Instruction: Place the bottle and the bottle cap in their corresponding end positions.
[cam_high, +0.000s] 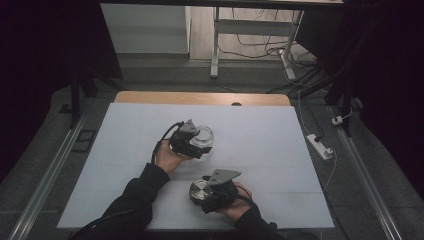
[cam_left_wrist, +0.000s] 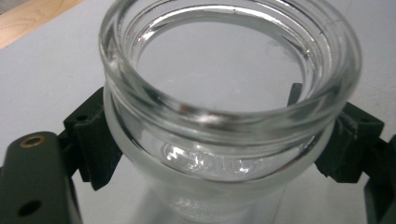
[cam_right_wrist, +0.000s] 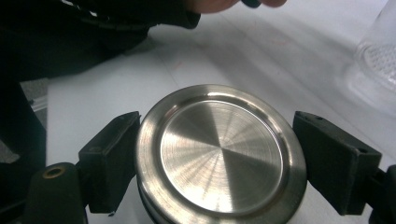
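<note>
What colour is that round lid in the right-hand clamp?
Silvery brushed metal lid, with fine circular lines on top; the right gripper view shows it best.

Left hand-held gripper (cam_high: 202, 145) gripping glass jar (cam_high: 205, 136), right hand-held gripper (cam_high: 197, 192) — metal lid (cam_high: 200, 190)

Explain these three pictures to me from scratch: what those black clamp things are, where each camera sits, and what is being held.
No robot here: a person holds a hand-operated two-jaw clamp in each hand. The high view looks down on a white table from above the person's side. In it, the left gripper grips a clear glass jar, and the right gripper grips a round metal lid. The other two pictures come from cameras riding on the clamps, looking along their black jaws. The left gripper view shows the open jar squeezed below its rim. The right gripper view shows the brushed lid pinched at its edges.
</note>
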